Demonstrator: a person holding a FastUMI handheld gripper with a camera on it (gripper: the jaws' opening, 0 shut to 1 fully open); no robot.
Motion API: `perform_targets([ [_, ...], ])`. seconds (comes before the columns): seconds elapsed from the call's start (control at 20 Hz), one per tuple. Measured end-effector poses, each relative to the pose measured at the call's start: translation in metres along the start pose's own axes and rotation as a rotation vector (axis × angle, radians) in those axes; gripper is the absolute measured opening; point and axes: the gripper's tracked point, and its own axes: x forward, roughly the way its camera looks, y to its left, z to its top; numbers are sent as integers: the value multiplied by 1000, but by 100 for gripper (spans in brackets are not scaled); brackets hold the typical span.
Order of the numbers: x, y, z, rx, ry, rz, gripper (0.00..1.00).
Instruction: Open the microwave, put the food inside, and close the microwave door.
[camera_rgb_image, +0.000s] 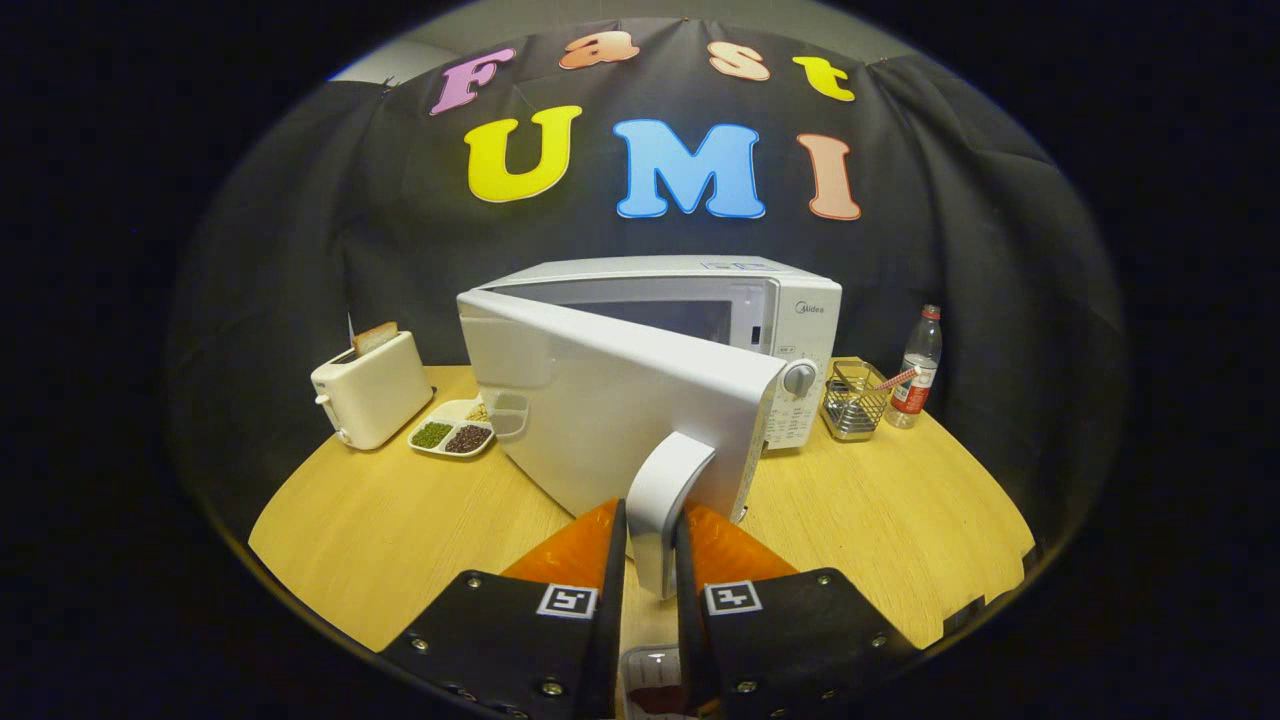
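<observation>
We have our claw (652, 545) clamped on the door handle (668, 500) of the microwave (700, 330) at mid-worktop (400, 520), door (620, 410) about half open, so loading food and closing, 2 steps, remain.

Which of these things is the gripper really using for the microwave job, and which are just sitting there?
For the job:
- microwave
- its door, swung partly open
- door handle, pinched between the gripper fingers

Just sitting on the table:
- toaster with a bread slice
- divided tray of beans
- wire basket
- bottle
</observation>
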Motion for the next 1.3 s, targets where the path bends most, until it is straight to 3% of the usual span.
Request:
perform_targets([
  [0.5, -33, 53, -30, 38, 26, 24, 26],
  [1.3, -69, 163, -62, -80, 55, 191, 26],
])
